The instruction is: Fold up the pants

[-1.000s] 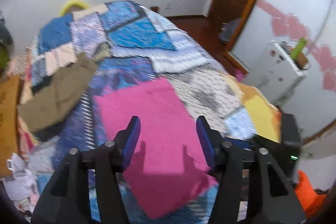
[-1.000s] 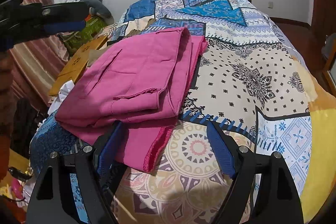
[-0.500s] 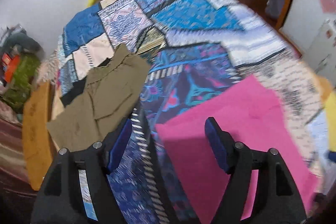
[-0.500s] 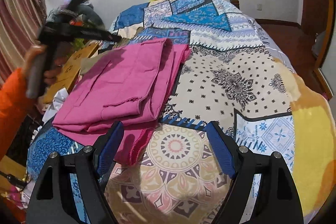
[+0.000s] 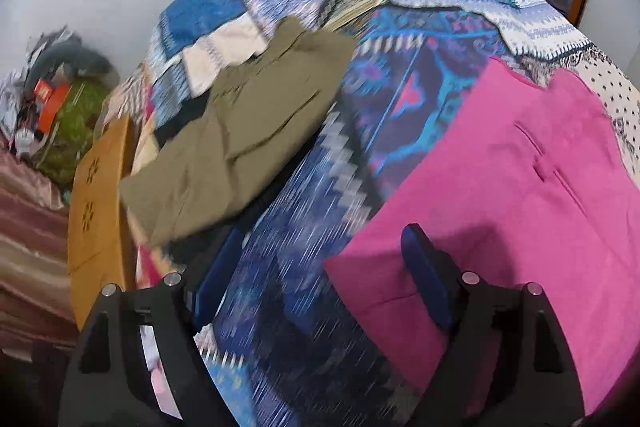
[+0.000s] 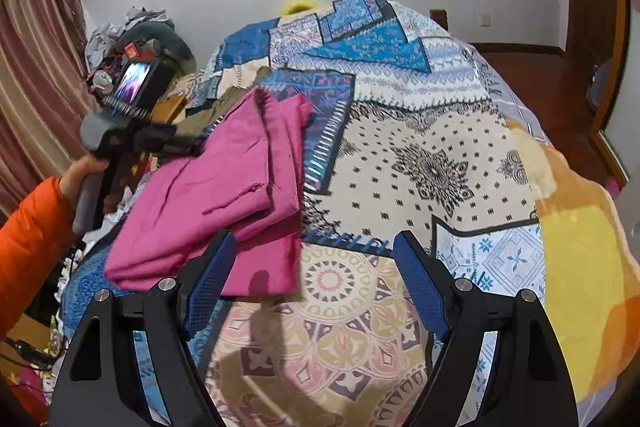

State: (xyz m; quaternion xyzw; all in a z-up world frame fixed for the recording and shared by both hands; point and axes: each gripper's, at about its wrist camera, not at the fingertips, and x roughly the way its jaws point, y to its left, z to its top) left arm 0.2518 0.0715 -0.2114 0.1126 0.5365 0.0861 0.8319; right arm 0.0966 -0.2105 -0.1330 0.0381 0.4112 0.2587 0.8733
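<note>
- Left gripper (image 5: pixel 320 267): jaws wide and empty; they have just been opening, with only bedspread (image 5: pixel 280 307) showing between the fingers, no cloth caught.
- Left wrist view a second ago looked straight onto the pink pants (image 5: pixel 520 187); now the pants fill the 3 o'clock side and the olive-brown garment (image 5: pixel 248 131) sits at 10–11 o'clock. The view is motion-blurred, so the left gripper is swinging away from the pink stack and tipping down toward the bed.
- Right gripper (image 6: pixel 316 283): jaws wide, nothing between them; opening unchanged over the second. It hovers over the patterned spread, with the near corner of the pink pants (image 6: pixel 224 203) at its 10 o'clock, just beside the left finger.
- Pink pants lie folded in layers on the bed, flat, untouched by either tool.
- The person's hand (image 6: pixel 86 175) in an orange sleeve (image 6: pixel 28 247) carries the left gripper at 9 o'clock in the right wrist view.
- Judgement: the pink fold looks complete; the left tool, opening as it turns, appears to be heading for the olive-brown garment as the next piece.
</note>
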